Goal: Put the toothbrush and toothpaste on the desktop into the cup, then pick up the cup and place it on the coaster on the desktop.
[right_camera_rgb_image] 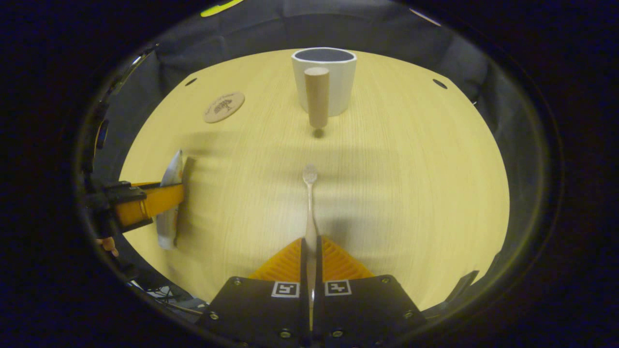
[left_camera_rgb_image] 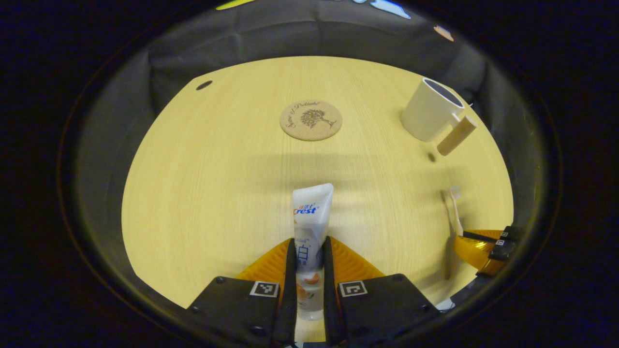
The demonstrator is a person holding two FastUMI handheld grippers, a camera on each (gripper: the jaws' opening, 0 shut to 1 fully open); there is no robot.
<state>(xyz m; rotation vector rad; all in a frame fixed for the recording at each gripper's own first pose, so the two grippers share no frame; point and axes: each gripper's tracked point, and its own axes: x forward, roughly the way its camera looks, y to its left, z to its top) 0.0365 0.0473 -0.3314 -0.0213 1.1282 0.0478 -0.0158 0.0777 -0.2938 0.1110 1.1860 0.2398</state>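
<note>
Left gripper view: left gripper (left_camera_rgb_image: 309,251) clamps the toothpaste (left_camera_rgb_image: 312,217) above the table (left_camera_rgb_image: 203,183); coaster (left_camera_rgb_image: 311,120) ahead, cup (left_camera_rgb_image: 430,110) far right. Right gripper view: coaster (right_camera_rgb_image: 224,107) at left, cup (right_camera_rgb_image: 324,77) centre with handle facing the camera; right gripper (right_camera_rgb_image: 310,251) clenches the toothbrush (right_camera_rgb_image: 309,203), bristles forward.

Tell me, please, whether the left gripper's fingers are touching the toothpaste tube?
Touching: in the left gripper view, both fingers press the sides of the toothpaste tube.
</note>
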